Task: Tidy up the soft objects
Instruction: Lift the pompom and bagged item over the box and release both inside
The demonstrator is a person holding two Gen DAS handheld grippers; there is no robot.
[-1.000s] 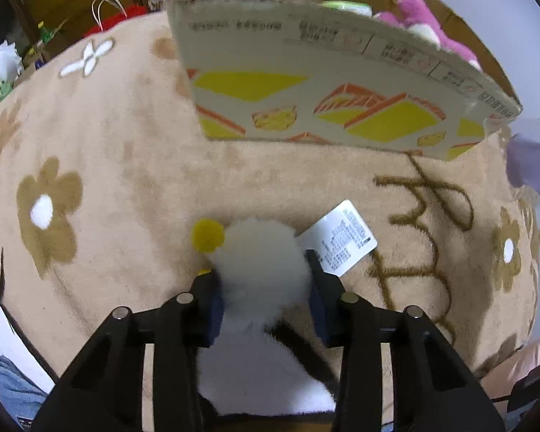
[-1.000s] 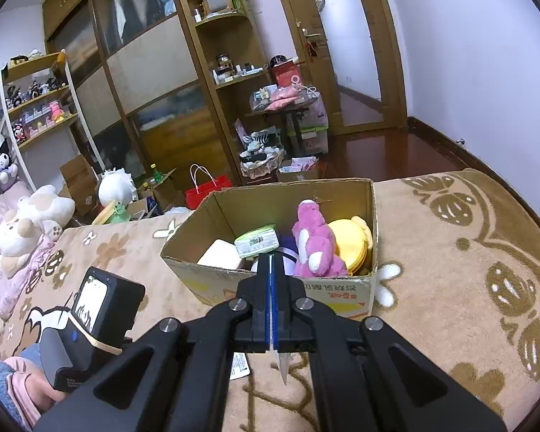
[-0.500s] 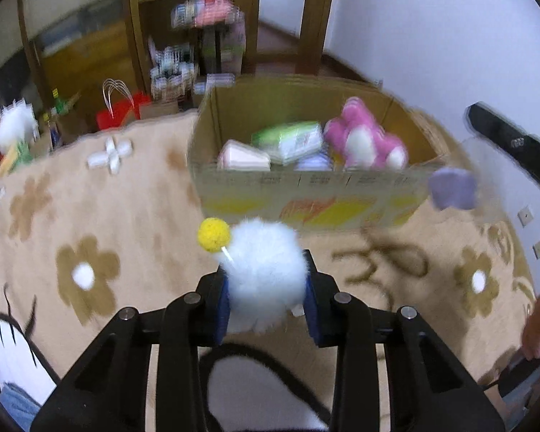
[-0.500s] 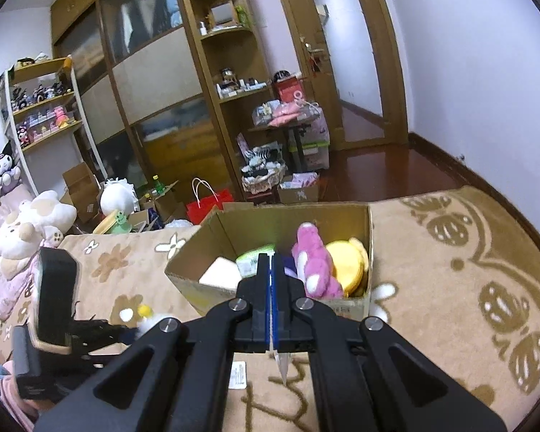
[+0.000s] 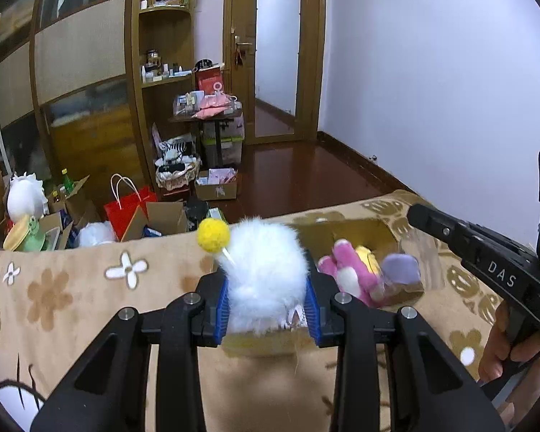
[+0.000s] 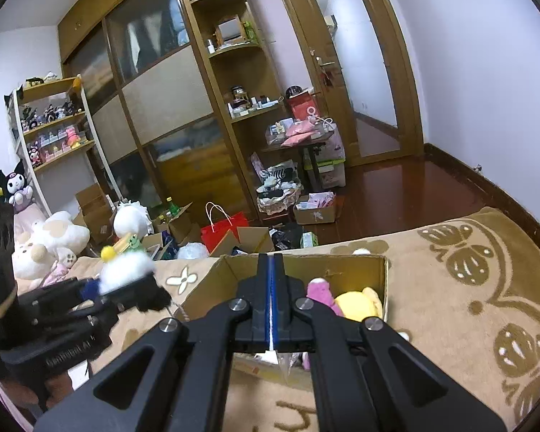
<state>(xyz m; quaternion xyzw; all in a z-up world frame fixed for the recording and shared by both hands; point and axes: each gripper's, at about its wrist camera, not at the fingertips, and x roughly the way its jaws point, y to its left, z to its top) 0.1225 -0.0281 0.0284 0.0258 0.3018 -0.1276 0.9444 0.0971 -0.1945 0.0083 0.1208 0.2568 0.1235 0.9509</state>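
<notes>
My left gripper (image 5: pixel 268 309) is shut on a white fluffy plush (image 5: pixel 266 280) with a yellow pompom (image 5: pixel 213 234), held in the air just before the cardboard box (image 5: pixel 378 232). The plush also shows in the right wrist view (image 6: pixel 126 270), left of the box (image 6: pixel 345 271). Inside the box lie a pink plush (image 5: pixel 345 270), a yellow plush (image 6: pixel 360 302) and a purple soft thing (image 5: pixel 399 268). My right gripper (image 6: pixel 271 309) is shut on a thin white tag or plastic piece (image 6: pixel 271 349) above the box's near side. It shows at the right in the left wrist view (image 5: pixel 486 266).
The box stands on a tan flowered blanket (image 5: pixel 72 288) on a bed. Beyond the bed edge are a red bag (image 5: pixel 129 208), open cartons and clutter on a dark wooden floor. Plush toys (image 6: pixel 50 241) sit at the left by shelves.
My left gripper has lifted the white plush off the blanket and carried it up towards the box. The right gripper has moved closer over the box.
</notes>
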